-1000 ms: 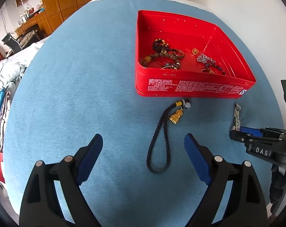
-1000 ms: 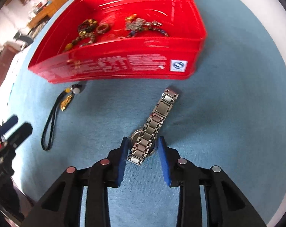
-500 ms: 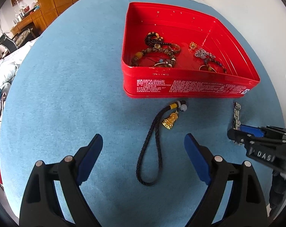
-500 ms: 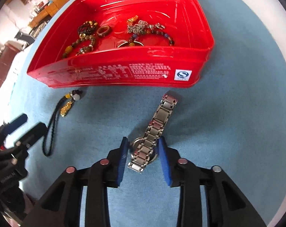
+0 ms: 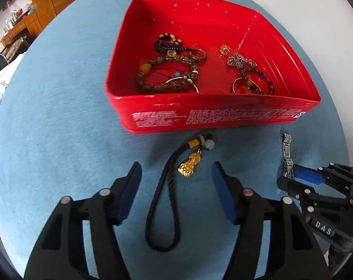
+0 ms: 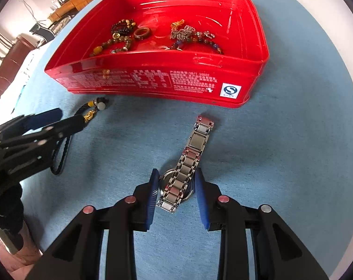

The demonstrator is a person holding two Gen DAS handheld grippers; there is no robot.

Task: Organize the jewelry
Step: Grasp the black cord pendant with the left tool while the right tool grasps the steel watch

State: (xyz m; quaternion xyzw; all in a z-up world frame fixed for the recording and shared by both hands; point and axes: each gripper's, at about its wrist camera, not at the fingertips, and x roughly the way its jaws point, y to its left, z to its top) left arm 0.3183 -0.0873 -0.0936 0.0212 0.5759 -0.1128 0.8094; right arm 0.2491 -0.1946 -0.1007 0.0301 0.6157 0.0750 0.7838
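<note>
Left gripper (image 5: 174, 179) closing, pads not yet touching cord (image 5: 163, 206); cord's long axis runs from near loop to charm (image 5: 188, 166) by tin (image 5: 213, 119). Right gripper (image 6: 176, 186) pinches watch (image 6: 188, 161); band points toward tin.

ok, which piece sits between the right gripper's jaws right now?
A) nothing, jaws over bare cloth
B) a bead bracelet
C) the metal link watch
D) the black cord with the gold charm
C: in the right wrist view the right gripper has its jaws on either side of the metal link watch on the blue cloth, while the black cord lies under the left gripper.
</note>
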